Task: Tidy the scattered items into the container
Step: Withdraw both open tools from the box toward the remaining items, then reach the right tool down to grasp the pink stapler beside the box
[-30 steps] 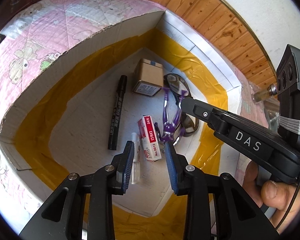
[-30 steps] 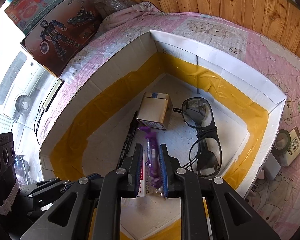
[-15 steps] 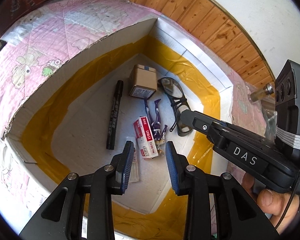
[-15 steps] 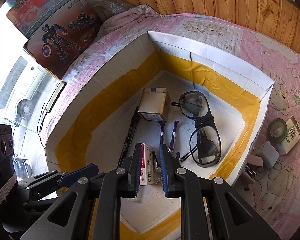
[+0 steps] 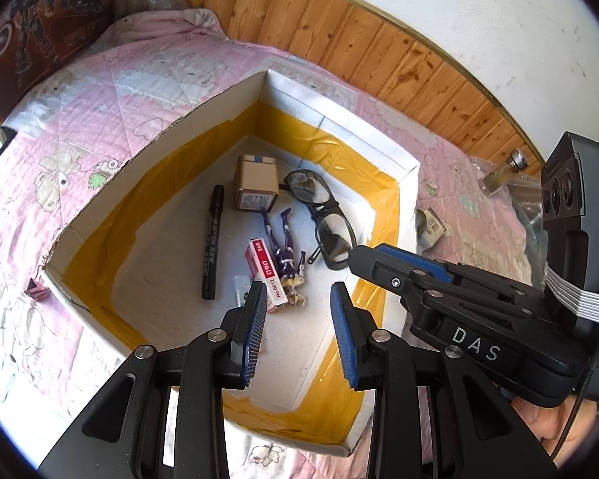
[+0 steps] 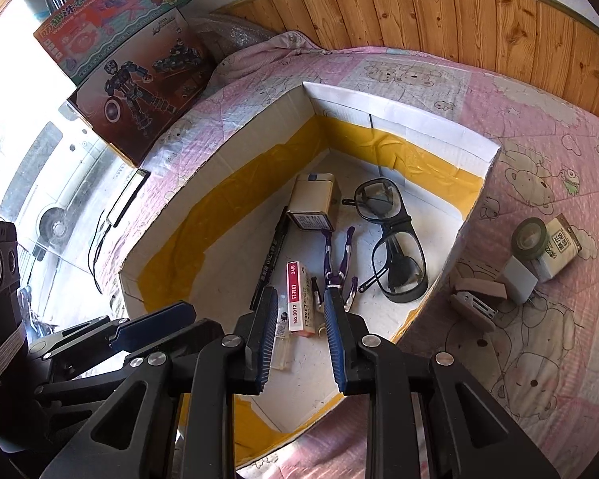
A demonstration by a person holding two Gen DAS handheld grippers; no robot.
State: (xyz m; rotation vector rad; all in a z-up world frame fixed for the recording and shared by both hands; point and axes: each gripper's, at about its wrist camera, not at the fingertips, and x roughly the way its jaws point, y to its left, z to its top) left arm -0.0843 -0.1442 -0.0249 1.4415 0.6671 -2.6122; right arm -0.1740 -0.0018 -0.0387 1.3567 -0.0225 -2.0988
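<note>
A white cardboard box point(image 5: 339, 115) point(image 6: 399, 113) lined with yellow tape sits on the pink quilt. Inside lie a purple toy figure point(image 5: 285, 247) point(image 6: 337, 263), a red staples box point(image 5: 265, 271) point(image 6: 297, 297), a black marker point(image 5: 211, 235) point(image 6: 269, 259), a tan carton point(image 5: 255, 181) point(image 6: 313, 201) and glasses point(image 5: 323, 219) point(image 6: 391, 239). My left gripper point(image 5: 299, 311) is open and empty above the box's near side. My right gripper point(image 6: 301, 311) is open and empty above the box; it also shows in the left wrist view point(image 5: 399, 267).
On the quilt right of the box lie a tape roll point(image 6: 530, 238), a small carton point(image 6: 563, 241), a white block point(image 6: 519, 279) and a beige stapler point(image 6: 475, 303). A glass bottle point(image 5: 501, 173) lies far right. Toy boxes point(image 6: 131, 60) lean at the back left.
My right gripper opened and let the purple figure drop into the box beside the staples box. Both grippers have pulled back and up from the box.
</note>
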